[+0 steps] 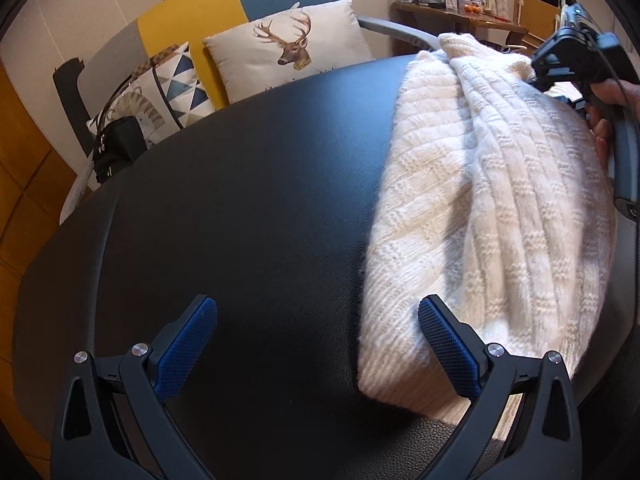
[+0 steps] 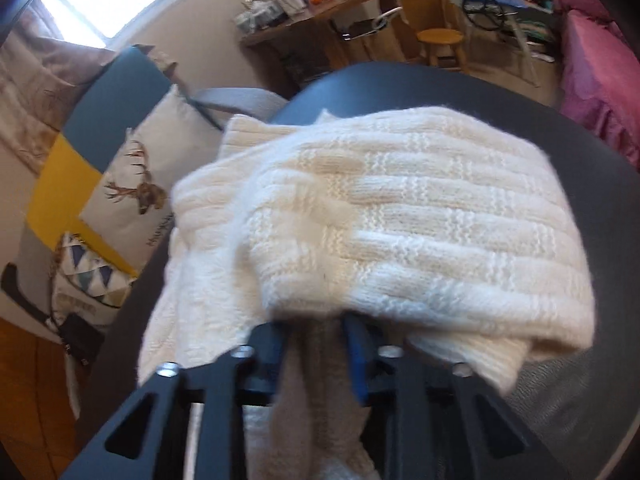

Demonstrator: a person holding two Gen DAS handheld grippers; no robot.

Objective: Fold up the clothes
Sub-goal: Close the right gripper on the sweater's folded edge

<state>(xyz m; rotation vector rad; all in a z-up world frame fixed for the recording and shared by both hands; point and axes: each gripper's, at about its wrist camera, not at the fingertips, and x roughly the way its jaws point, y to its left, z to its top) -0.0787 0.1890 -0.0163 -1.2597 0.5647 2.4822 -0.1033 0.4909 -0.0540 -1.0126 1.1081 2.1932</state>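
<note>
Left wrist view: the left claw [image 1: 318, 320] hangs low over a dark round worktop [image 1: 240, 200], its two blue-padded fingers [image 1: 188, 348] spread wide apart with nothing between them. A cream knitted sweater [image 1: 500, 208] lies on the right part of the worktop, folded into a long bundle; the right-hand finger overlaps the near end of the knit, though contact cannot be judged. At the far end of the sweater, the right claw [image 1: 560, 64] appears at the upper right edge, with a hand [image 1: 608, 112] on its handle. Behind the worktop stands a sofa [image 1: 192, 12] in yellow, blue and grey panels carrying a deer-print cushion [image 1: 292, 48], a triangle-print cushion [image 1: 176, 80] and a black handbag [image 1: 116, 148]. Right wrist view (blurred): the right claw [image 2: 316, 344] has its fingers [image 2: 354, 356] drawn close together on a fold of the sweater [image 2: 400, 220], which drapes over the fingertips and hides them. The bulk of the knit rests on the worktop [image 2: 600, 184] beyond. A wooden stool [image 2: 440, 40] and a pink bedcover [image 2: 592, 60] are visible in the background.
</note>
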